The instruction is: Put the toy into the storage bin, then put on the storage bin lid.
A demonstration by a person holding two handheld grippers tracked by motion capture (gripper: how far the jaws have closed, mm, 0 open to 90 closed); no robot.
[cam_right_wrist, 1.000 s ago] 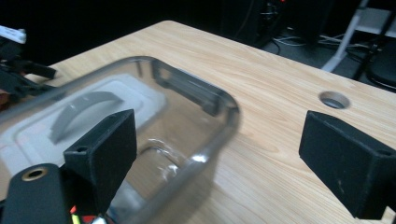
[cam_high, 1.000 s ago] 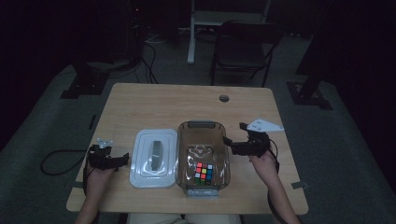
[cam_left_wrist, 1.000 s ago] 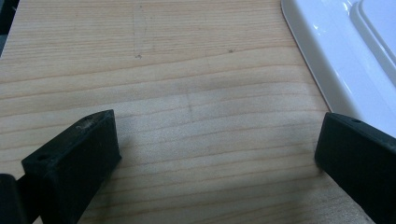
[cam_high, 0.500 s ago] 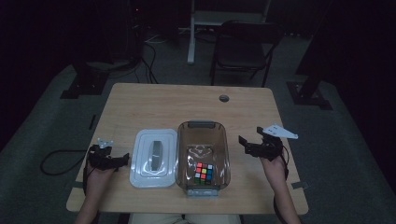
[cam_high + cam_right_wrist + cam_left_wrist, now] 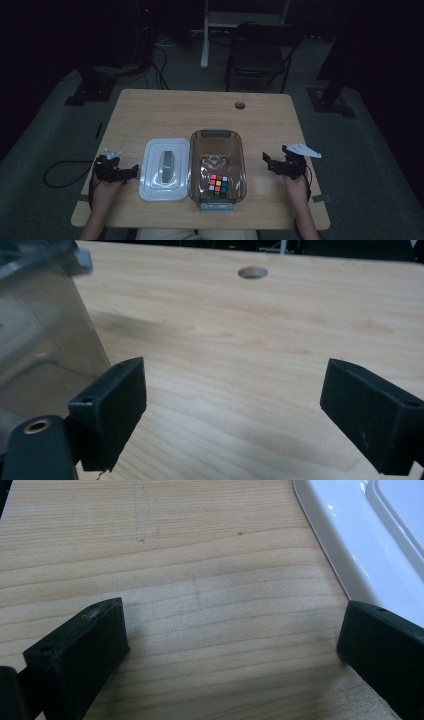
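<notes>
A clear brownish plastic box [image 5: 217,145] stands mid-table with a colourful puzzle cube [image 5: 218,185] inside near its front end. Its white lid [image 5: 165,169] lies flat just left of it. My left gripper [image 5: 131,171] rests on the table left of the lid, open, nothing between its jaws; the lid's edge [image 5: 350,555] shows at the right of the left gripper view. My right gripper [image 5: 267,163] sits right of the box, open and empty, with the box wall [image 5: 45,335] at the left of its view.
The wooden table [image 5: 200,110] has a round cable hole [image 5: 240,105] near its far edge, also seen as a hole [image 5: 252,272] in the right gripper view. A dark chair [image 5: 260,50] and stand legs are behind the table. Bare wood lies beyond the box.
My right gripper has drawn away from the box's right side toward the right and nearer the front edge. The left gripper, box and lid stay put.
</notes>
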